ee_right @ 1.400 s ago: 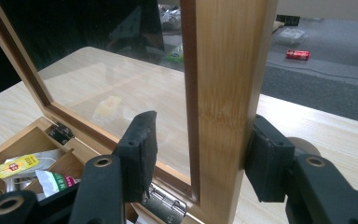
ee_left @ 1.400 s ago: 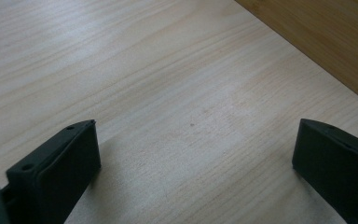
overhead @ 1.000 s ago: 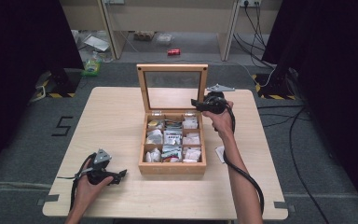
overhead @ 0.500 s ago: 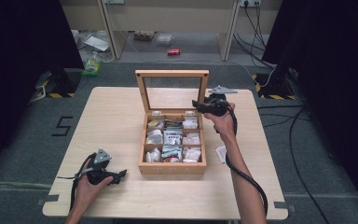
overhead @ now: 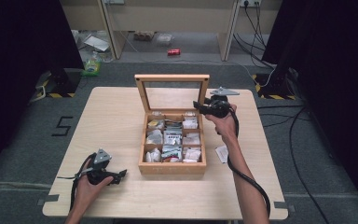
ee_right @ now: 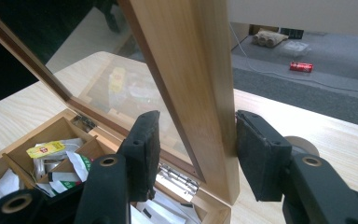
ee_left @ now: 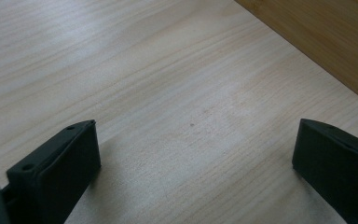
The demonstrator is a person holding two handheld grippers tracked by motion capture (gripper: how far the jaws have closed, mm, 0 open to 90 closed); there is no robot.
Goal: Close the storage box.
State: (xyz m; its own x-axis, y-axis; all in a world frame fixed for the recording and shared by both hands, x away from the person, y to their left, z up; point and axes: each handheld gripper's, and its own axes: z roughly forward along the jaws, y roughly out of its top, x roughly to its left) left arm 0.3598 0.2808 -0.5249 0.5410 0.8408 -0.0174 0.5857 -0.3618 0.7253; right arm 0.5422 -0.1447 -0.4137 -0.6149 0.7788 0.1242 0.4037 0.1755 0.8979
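An open wooden box [overhead: 171,168] stands mid-table with its glass-paned lid [overhead: 172,79] upright. Its compartments hold several tea bags [overhead: 172,137]. My right gripper [overhead: 197,105] is at the lid's right side. In the right gripper view the lid's wooden side rail [ee_right: 191,70] stands between the jaws of this gripper [ee_right: 198,140]. The right pad [ee_right: 251,149] rests against the rail's outer face and the left pad sits just off the inner side, so the gripper is open. My left gripper [overhead: 122,174] lies on the table at the front left, wide open [ee_left: 196,154] over bare wood.
A small white packet [overhead: 222,153] lies on the table just right of the box. A corner of the box [ee_left: 317,37] shows ahead of the left gripper. On the floor beyond the table lie a red can [overhead: 174,52] and cables.
The right gripper has shifted a little at the lid's right rail. The left hand has kept still.
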